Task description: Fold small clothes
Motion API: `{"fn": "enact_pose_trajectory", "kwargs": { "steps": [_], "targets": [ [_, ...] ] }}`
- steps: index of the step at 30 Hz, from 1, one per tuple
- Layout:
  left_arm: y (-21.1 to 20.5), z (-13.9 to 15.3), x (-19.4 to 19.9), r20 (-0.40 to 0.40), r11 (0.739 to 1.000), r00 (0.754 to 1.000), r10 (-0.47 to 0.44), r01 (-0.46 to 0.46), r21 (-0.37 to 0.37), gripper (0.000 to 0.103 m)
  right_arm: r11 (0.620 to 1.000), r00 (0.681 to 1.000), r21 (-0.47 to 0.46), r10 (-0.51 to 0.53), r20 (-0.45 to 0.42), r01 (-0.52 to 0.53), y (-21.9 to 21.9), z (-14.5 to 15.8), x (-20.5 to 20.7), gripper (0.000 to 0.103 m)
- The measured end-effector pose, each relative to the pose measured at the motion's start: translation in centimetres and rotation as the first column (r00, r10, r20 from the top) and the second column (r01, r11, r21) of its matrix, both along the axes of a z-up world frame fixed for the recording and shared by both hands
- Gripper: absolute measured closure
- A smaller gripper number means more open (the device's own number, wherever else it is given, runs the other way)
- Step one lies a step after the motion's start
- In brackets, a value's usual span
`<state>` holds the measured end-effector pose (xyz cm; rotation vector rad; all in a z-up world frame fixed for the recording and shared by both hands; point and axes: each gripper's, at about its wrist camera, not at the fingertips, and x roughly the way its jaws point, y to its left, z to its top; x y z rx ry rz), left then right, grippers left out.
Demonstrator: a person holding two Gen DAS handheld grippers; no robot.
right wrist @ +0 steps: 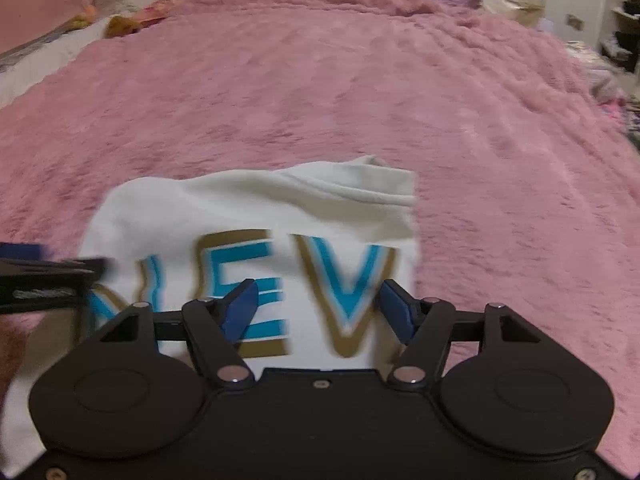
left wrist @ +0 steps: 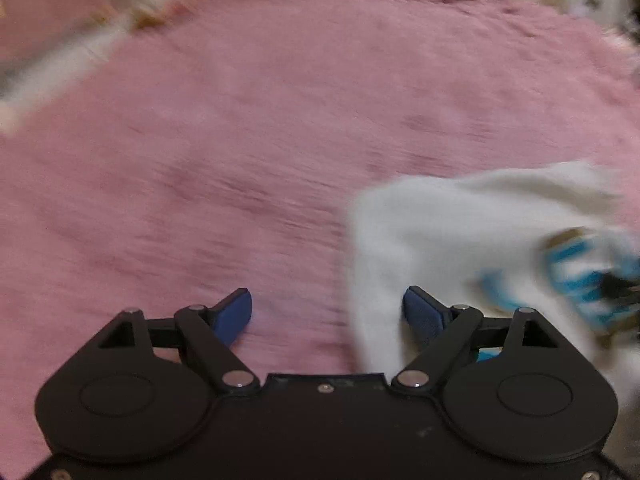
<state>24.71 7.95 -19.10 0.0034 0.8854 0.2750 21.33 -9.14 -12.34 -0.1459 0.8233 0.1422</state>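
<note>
On the bed's pink fuzzy blanket (right wrist: 360,80) lies one white shirt (right wrist: 248,208), folded, with blue and gold letters printed on it. Two tools are in view. Right tool (right wrist: 318,306) hovers over the lettering, fingers spread apart and empty. Left tool (left wrist: 327,312) sits at the shirt's left edge, fingers also apart, gripping nothing; its view is blurred.

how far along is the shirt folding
Partly done: the white shirt lies on the pink blanket, apparently folded into a compact block. In hand: nothing; the left gripper and right gripper are open. Left: possibly further folds.
</note>
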Motion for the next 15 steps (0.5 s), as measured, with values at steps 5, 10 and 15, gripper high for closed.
{"fn": "enact_pose_trajectory", "kwargs": {
  "steps": [5, 10, 15],
  "targets": [
    [3.1, -1.1, -1.7, -0.067, 0.997, 0.995, 0.069, -0.071, -0.031, 0.017, 0.992, 0.995, 0.085, -0.085, -0.056, 0.090, -3.7, 0.1, 0.3, 0.040],
    [3.0, 1.1, -2.2, -0.040, 0.996, 0.996, 0.083, -0.084, -0.036, 0.020, 0.995, 0.995, 0.012, -0.103, 0.013, 0.103, -3.0, 2.3, -0.2, 0.040],
    [1.3, 3.1, 0.2, 0.027, 0.997, 0.999, 0.026, -0.024, -0.076, 0.020, 0.995, 0.997, 0.054, -0.079, 0.017, 0.078, -2.8, 3.1, 0.3, 0.040]
  ]
}}
